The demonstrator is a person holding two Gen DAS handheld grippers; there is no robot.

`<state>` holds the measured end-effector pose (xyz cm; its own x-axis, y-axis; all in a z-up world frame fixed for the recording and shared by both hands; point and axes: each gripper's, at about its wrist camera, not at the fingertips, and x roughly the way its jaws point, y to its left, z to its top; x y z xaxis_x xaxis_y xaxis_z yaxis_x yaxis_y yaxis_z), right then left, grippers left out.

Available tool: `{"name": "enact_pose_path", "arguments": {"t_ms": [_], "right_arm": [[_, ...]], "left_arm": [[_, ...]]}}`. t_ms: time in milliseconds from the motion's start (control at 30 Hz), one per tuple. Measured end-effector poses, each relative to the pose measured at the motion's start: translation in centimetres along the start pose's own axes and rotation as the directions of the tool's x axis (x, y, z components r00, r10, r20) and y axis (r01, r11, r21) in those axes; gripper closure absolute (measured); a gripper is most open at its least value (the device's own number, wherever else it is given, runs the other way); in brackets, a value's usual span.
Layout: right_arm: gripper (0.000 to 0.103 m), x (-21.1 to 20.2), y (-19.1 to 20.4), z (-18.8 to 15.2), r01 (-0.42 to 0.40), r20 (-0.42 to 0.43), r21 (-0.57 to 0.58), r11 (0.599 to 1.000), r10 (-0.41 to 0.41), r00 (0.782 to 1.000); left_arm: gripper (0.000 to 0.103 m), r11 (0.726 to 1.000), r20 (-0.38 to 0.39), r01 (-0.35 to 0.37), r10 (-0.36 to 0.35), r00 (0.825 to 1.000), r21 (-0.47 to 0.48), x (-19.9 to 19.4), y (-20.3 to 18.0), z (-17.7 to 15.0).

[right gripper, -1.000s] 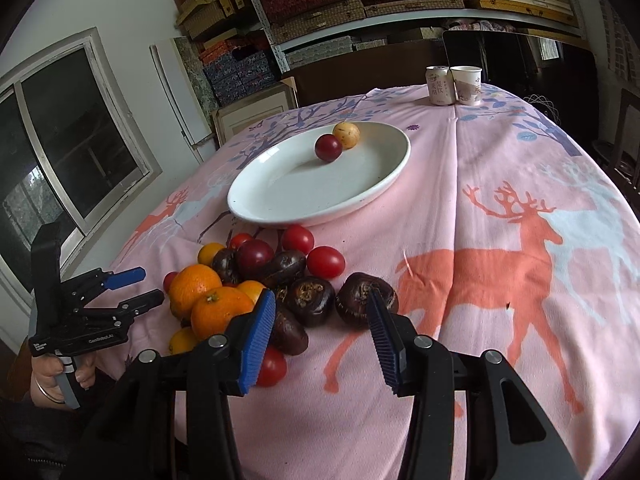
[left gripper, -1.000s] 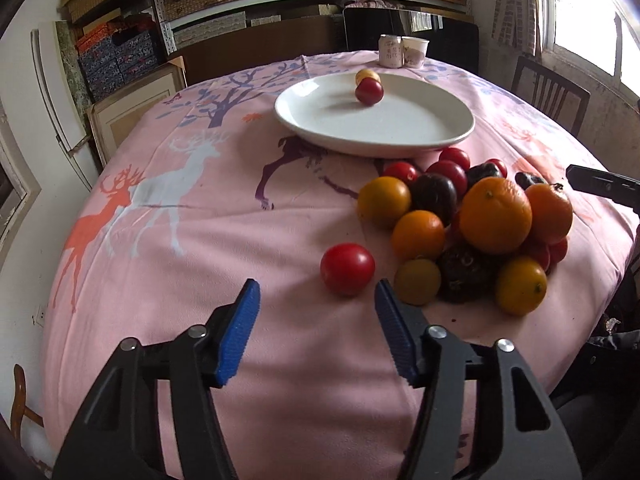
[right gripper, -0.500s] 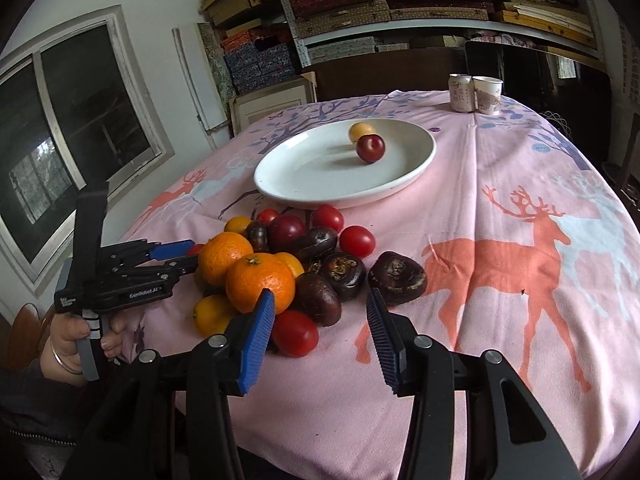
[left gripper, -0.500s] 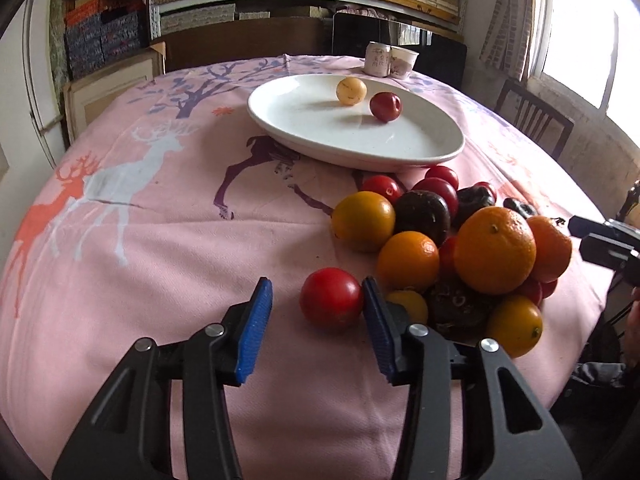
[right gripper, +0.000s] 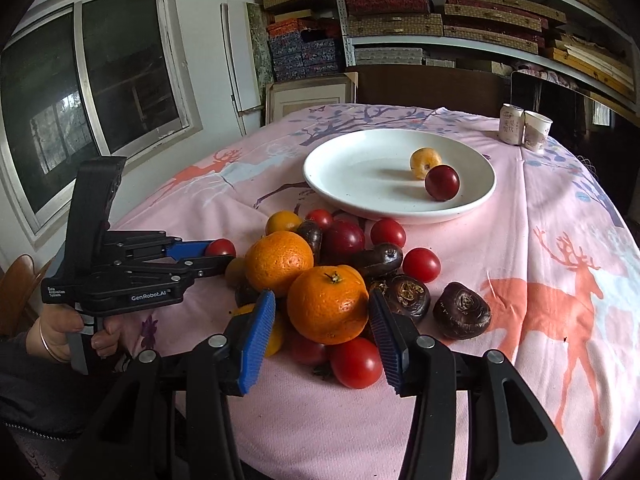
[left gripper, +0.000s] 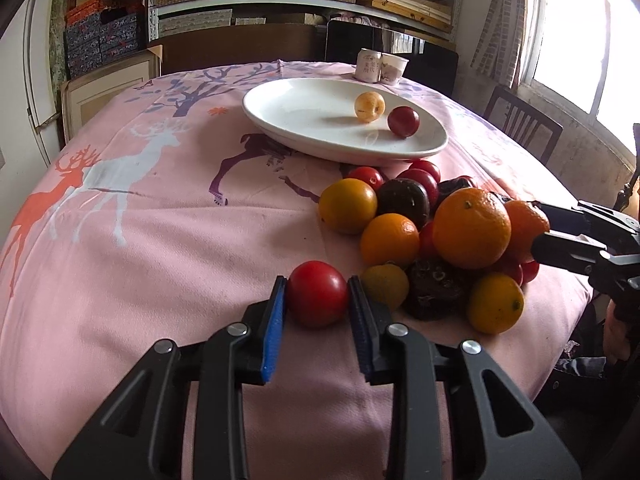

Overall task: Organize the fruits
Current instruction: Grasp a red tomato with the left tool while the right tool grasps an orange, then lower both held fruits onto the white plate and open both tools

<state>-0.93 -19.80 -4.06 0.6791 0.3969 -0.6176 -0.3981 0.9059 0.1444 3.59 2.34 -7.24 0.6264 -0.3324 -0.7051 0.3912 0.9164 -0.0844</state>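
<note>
The left gripper (left gripper: 316, 296) has its blue pads pressed against both flanks of a red tomato (left gripper: 318, 293), so it reads as clenched on that fruit, which sits on the pink tablecloth (left gripper: 160, 240) at the 9 o'clock edge of the fruit pile (left gripper: 432, 236), just beside a small yellow fruit (left gripper: 386, 285). The main risk is likely the squeeze itself: a ripe tomato is soft and smooth-skinned, so too hard a grip could split it, while too light a one could let it slip out during a lift towards the white plate (left gripper: 304, 128) at 12 o'clock. The right-hand pad also lies very near the yellow fruit, and dragging rather than lifting could nudge it and set the heaped fruit rolling. The right gripper (right gripper: 322, 328) hangs with its jaws apart around a large orange (right gripper: 328, 304) perched high on the pile, not visibly touching it; closing there might tip the stack and send the loose tomatoes towards the table edge. The grasped tomato looks glossy, evenly red, round and unblemished. The plate holds only a pale yellow fruit (left gripper: 370, 107) and a dark red one (left gripper: 403, 121).
</note>
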Motion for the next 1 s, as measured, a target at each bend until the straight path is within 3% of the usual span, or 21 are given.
{"name": "enact_pose_path", "arguments": {"t_ms": [100,433,633,800,833,933,1000], "right_arm": [[0.060,0.0,0.1,-0.3,0.023,0.004,-0.018,1.000,-0.023,1.000],[0.062,-2.5,-2.9,2.1,-0.037,0.107,0.079,0.996,0.029,0.994],[0.062,-0.6,-7.8,5.8,-0.035,0.100,0.191,0.981,0.016,0.995],[0.061,3.5,-9.2,8.4,-0.023,0.058,0.216,0.976,0.010,0.998],[0.061,4.3,-9.3,8.8,-0.023,0.054,0.215,0.976,0.012,0.998],[0.059,5.4,-9.6,9.4,0.003,0.064,0.227,0.974,-0.018,0.998],[0.058,4.9,-9.9,9.2,-0.021,0.082,0.243,0.970,0.001,0.997]], "left_arm": [[0.074,1.000,0.015,0.002,-0.002,1.000,-0.013,-0.6,0.0,0.0],[0.074,0.999,0.127,0.045,-0.046,0.991,0.003,-3.9,-1.6,3.2],[0.074,0.997,0.095,0.071,-0.072,0.993,0.019,-0.9,-3.0,8.3],[0.074,0.997,0.044,0.073,-0.074,0.996,0.014,3.2,-4.0,12.1],[0.072,0.997,0.028,0.080,-0.080,0.996,0.012,4.0,-4.1,12.7],[0.034,0.999,0.035,0.034,-0.034,0.999,0.005,5.2,-4.2,13.7],[0.033,0.999,0.057,0.043,-0.043,0.997,-0.001,4.5,-4.0,13.5]]}}
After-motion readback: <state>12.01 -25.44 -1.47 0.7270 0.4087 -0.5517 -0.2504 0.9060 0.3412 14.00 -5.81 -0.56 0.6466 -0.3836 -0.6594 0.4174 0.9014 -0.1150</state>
